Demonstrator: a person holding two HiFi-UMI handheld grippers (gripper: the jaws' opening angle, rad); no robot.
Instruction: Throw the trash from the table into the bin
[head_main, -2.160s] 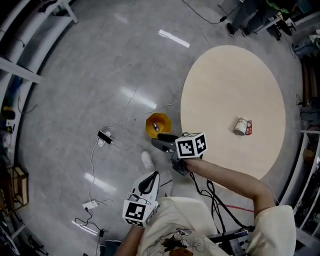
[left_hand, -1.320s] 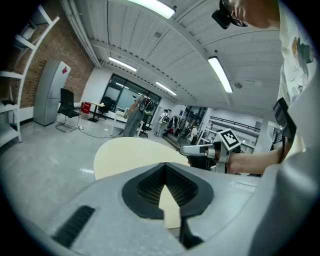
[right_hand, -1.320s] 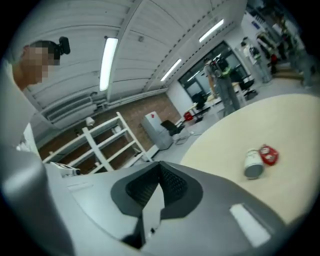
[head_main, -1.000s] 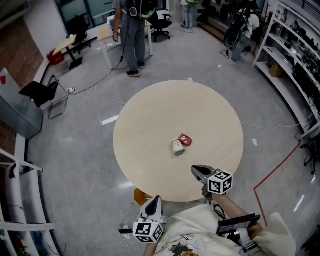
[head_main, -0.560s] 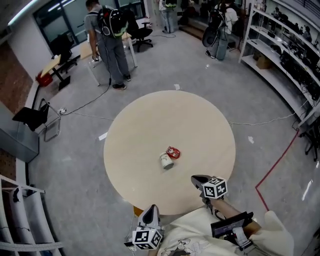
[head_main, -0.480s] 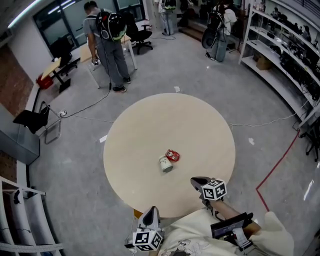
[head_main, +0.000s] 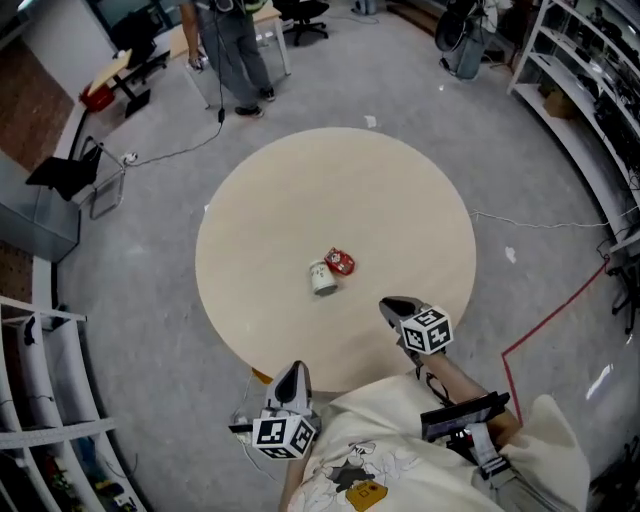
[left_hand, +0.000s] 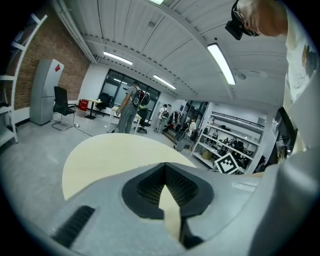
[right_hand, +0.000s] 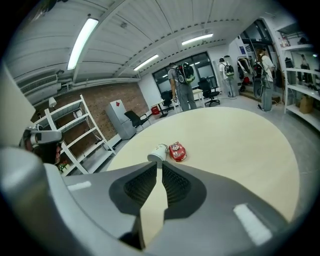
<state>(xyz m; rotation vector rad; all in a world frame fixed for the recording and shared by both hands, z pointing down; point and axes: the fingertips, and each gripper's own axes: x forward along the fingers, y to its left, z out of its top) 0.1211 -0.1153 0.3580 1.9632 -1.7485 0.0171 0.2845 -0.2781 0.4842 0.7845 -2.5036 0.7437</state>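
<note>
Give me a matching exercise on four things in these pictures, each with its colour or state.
Things:
1 cup
2 wrapper
3 chair
4 table

Descriptions:
a red
b black
c round, beige
d white, lying on its side

Pairs: 1-d; 2-a; 3-b; 4-c

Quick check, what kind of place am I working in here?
Probably a lab or workshop space: metal shelving racks loaded with gear along one side, desks and an office chair at the far end, cables across the bare grey floor.
</note>
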